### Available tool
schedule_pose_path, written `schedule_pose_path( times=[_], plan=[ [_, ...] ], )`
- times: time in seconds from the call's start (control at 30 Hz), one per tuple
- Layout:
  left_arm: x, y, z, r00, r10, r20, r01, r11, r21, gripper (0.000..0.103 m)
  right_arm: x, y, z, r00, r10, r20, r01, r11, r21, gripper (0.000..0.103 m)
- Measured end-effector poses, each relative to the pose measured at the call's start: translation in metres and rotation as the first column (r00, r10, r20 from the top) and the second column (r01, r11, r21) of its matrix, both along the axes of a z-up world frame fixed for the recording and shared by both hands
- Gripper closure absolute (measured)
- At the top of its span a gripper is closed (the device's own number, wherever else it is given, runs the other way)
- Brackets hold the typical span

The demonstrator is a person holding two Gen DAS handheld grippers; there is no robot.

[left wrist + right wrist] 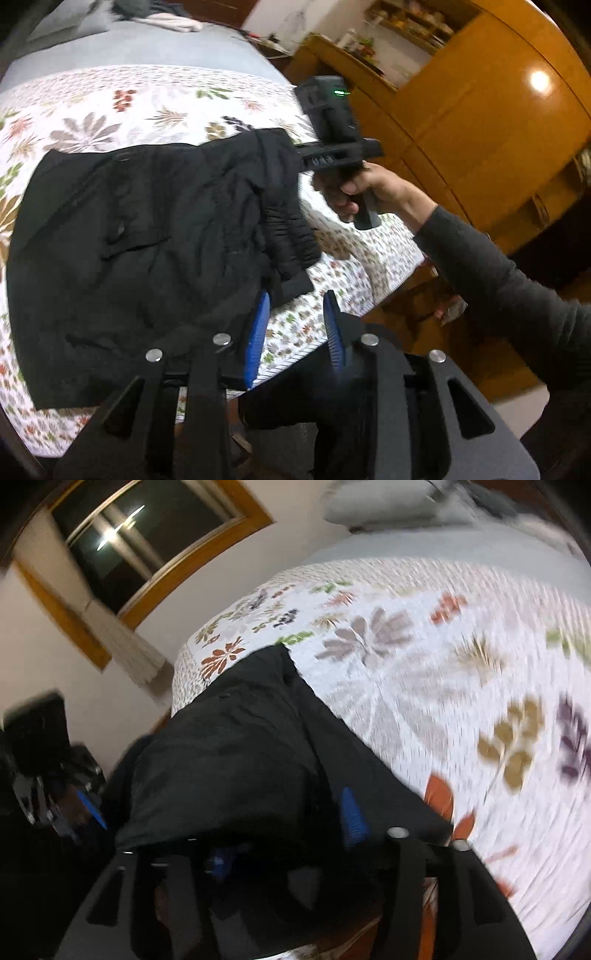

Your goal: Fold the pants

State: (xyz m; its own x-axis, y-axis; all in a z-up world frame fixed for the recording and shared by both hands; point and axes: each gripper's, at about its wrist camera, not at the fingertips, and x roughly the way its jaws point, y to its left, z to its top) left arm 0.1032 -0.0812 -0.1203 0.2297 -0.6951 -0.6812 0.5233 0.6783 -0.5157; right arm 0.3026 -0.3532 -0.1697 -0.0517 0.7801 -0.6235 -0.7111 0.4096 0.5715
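- Your left gripper [295, 325] sits at the lower centre of the left wrist view with its blue pads [256, 339] a narrow way apart; only floral bedspread [147, 99] shows between them, and the pants' edge lies just beside the left pad.
- Your right gripper [288, 834] stands wide in the right wrist view; black cloth lies between and over its fingers, and the blur hides whether the pads press it.
- The black pants [147, 240] lie folded on the bedspread, filling the left and centre of the left wrist view; the gathered waistband [291, 229] runs down the right side.
- The bed's edge drops away at the right of that view, close beyond the waistband; bare bedspread lies open above the pants.
- Your right hand [354, 192], in a dark sleeve [498, 280], grips its handle over that edge.
- A glossy wooden wardrobe [480, 110] fills the upper right; a wood-framed window [147, 542] is at the upper left of the right wrist view.
- The pants look matte and wrinkled, the bedspread quilted.
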Motion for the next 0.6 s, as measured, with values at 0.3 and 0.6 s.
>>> schedule_pose_path(
  times=[0.3, 0.6],
  plan=[
    [0.01, 0.019, 0.013, 0.998, 0.028, 0.059, -0.027, 0.999, -0.026, 0.062, -0.004, -0.079, -0.064, 0.793, -0.104, -0.6, 0.384, 0.85, 0.36, 0.013],
    [0.011, 0.055, 0.027, 0.989, 0.114, 0.09, -0.108, 0.992, -0.07, 0.051, -0.022, -0.078, -0.06, 0.744, -0.083, -0.663, 0.482, 0.754, 0.446, 0.005]
  ],
)
